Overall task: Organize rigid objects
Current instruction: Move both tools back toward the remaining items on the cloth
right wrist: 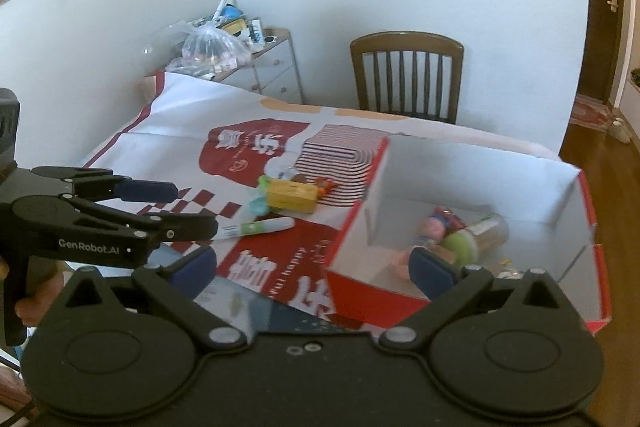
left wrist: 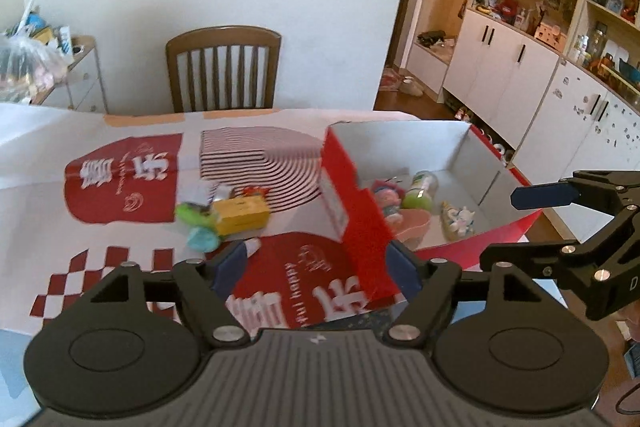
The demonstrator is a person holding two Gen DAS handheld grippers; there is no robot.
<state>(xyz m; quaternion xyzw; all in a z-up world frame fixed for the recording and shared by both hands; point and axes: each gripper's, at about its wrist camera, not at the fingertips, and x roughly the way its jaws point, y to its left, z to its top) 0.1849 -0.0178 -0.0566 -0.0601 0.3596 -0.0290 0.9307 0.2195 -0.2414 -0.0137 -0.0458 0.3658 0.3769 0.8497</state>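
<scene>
Left wrist view runs, from its left edge, across a counter (left wrist: 48, 155) under a red and white printed cloth, then a small heap of loose things: a green toy (left wrist: 194, 213), a yellow box (left wrist: 242, 213) and a marker pen (right wrist: 260, 227) lying alone nearer the camera. Right of these stands the red cardboard box (left wrist: 360, 223), open at the top, already holding a pink doll (left wrist: 386, 193), a green-capped jar (left wrist: 420, 189) and a small white figure (left wrist: 458, 221). The left claw (left wrist: 320, 267) is released, its blue pads spread with only the near corner of the box showing between them and nothing pressed (no object in its grasp). At the far right the right claw (right wrist: 318, 267) is likewise released, jaws at their widest, hovering over the near wall of the box and empty. Both claws look to be between picks: some things are stowed, the heap and the pen remain out. The next move probably calls for swinging one claw back to the left, lowering over the pen or the yellow box, lining the pads across its narrow side and clenching before carrying it into the box
</scene>
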